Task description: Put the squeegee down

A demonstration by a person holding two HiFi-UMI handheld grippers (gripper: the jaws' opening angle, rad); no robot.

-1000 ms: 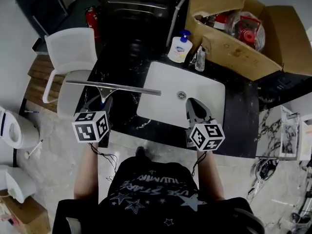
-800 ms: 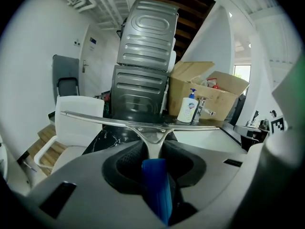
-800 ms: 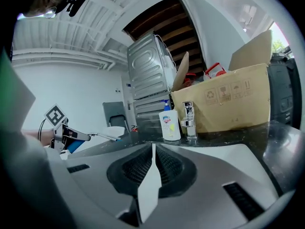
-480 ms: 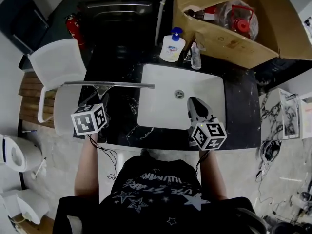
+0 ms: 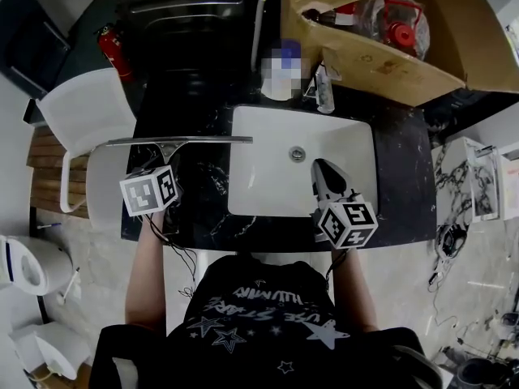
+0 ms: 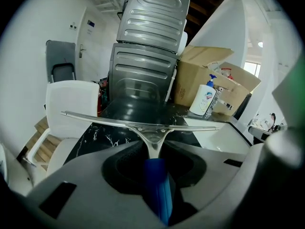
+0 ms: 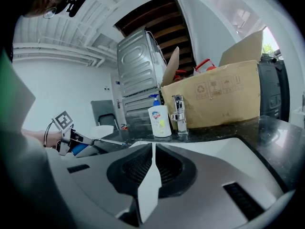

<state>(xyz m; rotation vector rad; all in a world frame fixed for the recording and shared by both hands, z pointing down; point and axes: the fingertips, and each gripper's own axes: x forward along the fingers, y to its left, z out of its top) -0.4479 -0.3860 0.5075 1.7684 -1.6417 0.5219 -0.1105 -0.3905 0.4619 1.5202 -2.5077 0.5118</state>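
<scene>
The squeegee (image 5: 180, 141) has a long metal blade and a blue handle (image 6: 158, 187). My left gripper (image 5: 171, 163) is shut on that handle and holds the blade level over the black marbled counter (image 5: 203, 193), just left of the white sink (image 5: 268, 136). Whether the blade touches the counter I cannot tell. In the left gripper view the blade (image 6: 143, 125) crosses in front of the jaws. My right gripper (image 5: 323, 172) hovers over the sink's front right part, shut and with nothing in it; in its own view the jaws (image 7: 153, 149) meet along a thin line.
A soap bottle (image 7: 159, 119) and a chrome tap (image 7: 178, 113) stand behind the sink. An open cardboard box (image 5: 381, 63) full of things sits at the back right. A white chair (image 5: 85, 120) stands left of the counter, a metal appliance (image 6: 147, 56) behind it.
The left gripper has come down and toward me with the squeegee, and the blade now lies level rather than slanted. The right gripper has hardly moved.
</scene>
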